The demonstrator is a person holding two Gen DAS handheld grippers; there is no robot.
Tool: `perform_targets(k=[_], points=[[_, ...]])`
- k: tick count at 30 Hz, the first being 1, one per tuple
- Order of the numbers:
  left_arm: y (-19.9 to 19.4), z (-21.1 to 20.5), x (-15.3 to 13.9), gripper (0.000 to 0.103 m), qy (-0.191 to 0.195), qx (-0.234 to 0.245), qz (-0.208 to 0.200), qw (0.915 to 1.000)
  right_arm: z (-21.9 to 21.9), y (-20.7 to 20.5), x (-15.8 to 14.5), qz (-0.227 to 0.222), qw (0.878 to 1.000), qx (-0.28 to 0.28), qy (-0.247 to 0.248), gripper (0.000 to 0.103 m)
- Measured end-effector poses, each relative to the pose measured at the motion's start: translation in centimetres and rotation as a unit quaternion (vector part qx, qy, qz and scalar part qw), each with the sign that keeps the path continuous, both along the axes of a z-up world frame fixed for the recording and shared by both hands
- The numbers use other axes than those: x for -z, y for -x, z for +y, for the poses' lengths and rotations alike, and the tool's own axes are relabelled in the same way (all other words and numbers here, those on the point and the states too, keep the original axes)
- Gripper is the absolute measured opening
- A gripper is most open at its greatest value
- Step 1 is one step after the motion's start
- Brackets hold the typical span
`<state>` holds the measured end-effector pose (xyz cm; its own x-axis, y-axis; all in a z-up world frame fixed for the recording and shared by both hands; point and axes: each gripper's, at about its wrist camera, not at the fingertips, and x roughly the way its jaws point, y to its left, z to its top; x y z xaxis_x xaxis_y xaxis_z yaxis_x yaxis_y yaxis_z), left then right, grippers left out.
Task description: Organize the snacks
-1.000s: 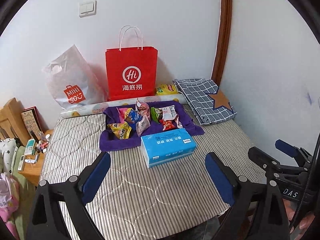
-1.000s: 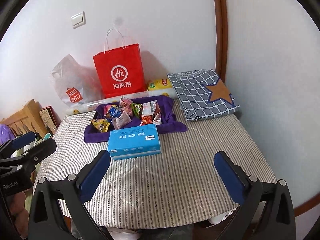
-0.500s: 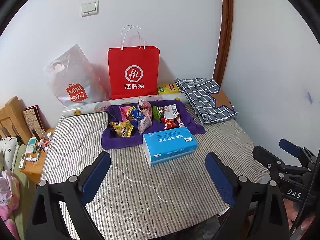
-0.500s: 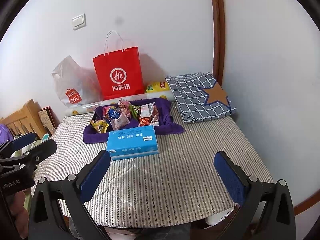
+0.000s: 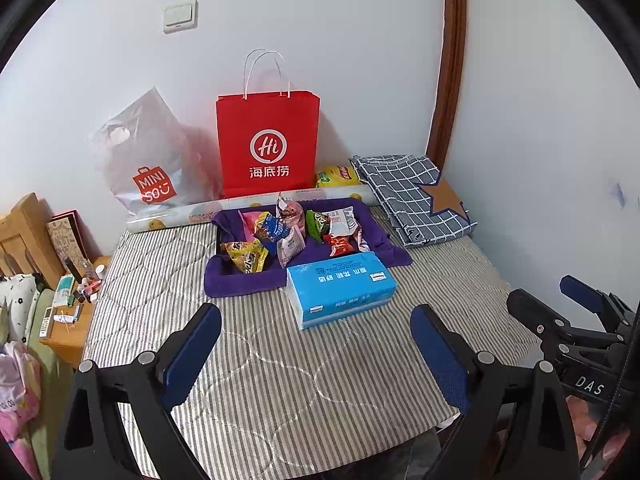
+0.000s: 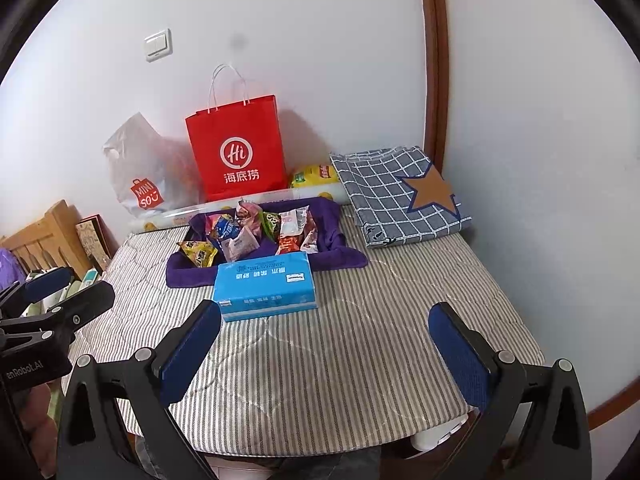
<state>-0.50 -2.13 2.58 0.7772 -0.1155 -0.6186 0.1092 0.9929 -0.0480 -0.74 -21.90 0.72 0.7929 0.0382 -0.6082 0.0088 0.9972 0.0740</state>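
Observation:
Several snack packets (image 5: 288, 232) (image 6: 256, 232) lie heaped on a purple cloth-lined tray (image 5: 240, 280) (image 6: 188, 272) toward the back of a striped table. A blue tissue pack (image 5: 340, 286) (image 6: 266, 286) sits right in front of the tray. My left gripper (image 5: 316, 344) hovers open over the table's near part, well short of the tissue pack, empty. My right gripper (image 6: 324, 340) is also open and empty, at a similar distance. Each gripper shows at the edge of the other's view: the right gripper (image 5: 576, 304), the left gripper (image 6: 60, 292).
A red paper bag (image 5: 268, 144) and a white plastic bag (image 5: 152, 160) lean on the wall behind the tray, with a paper roll (image 5: 176, 218) and a yellow packet (image 5: 338, 176). A folded checked cloth (image 5: 416, 196) lies back right. A cluttered wooden stand (image 5: 68, 312) is left.
Both grippers have drifted slightly, so the tray and tissue pack shift a little in view. Both stay open and empty.

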Motion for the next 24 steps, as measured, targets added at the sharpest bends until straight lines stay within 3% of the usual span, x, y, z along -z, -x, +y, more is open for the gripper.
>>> perform_targets(k=[24], points=[[0.16,-0.16,-0.53,0.096,-0.002,0.002,-0.005,1.0000,-0.30,0.19,-0.33,-0.007,1.000,0.003,-0.002,0.102]])
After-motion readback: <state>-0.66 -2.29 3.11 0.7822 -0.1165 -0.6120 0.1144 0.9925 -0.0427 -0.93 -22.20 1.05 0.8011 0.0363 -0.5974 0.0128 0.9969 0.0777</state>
